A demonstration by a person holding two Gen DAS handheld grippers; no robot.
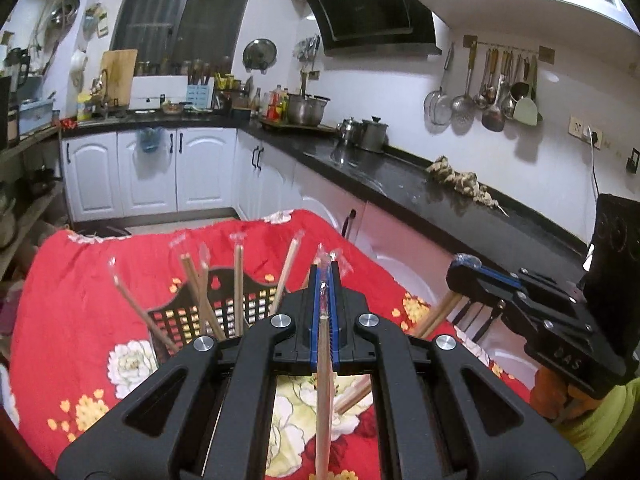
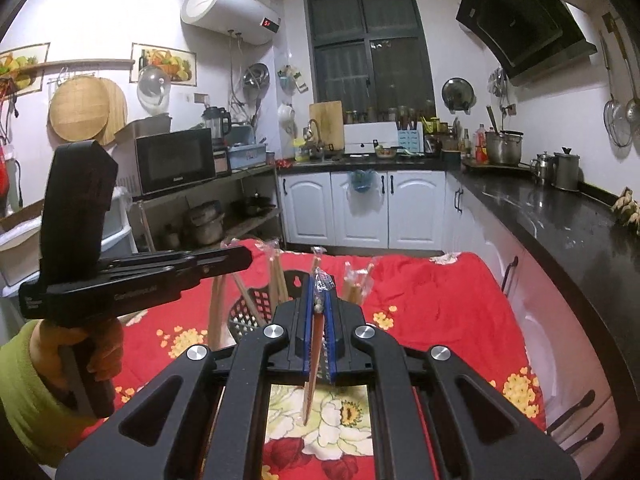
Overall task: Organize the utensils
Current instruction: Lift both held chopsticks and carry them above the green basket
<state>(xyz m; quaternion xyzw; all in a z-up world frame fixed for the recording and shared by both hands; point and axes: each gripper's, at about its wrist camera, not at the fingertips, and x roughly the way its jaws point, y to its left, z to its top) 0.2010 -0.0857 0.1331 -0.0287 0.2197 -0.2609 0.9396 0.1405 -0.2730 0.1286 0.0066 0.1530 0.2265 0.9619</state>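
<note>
A black perforated utensil basket [image 1: 224,312] stands on a red flowered cloth [image 1: 80,320] and holds several wrapped wooden chopsticks [image 1: 238,280]. My left gripper [image 1: 325,280] is shut on one wrapped chopstick [image 1: 323,392], which hangs down toward the camera, just right of the basket. My right gripper [image 2: 318,292] is shut on another wrapped chopstick [image 2: 312,364], held above the cloth behind the basket [image 2: 256,308]. The right gripper also shows in the left wrist view [image 1: 464,266], holding its chopstick [image 1: 436,316]. The left gripper shows side-on in the right wrist view [image 2: 244,258].
A black kitchen counter [image 1: 400,184] runs along the right with pots [image 1: 372,134] and a cloth bundle [image 1: 460,178]. White cabinets [image 2: 360,208] stand beyond the table. A shelf with a microwave [image 2: 172,160] is at the left. More chopsticks [image 1: 352,398] lie on the cloth.
</note>
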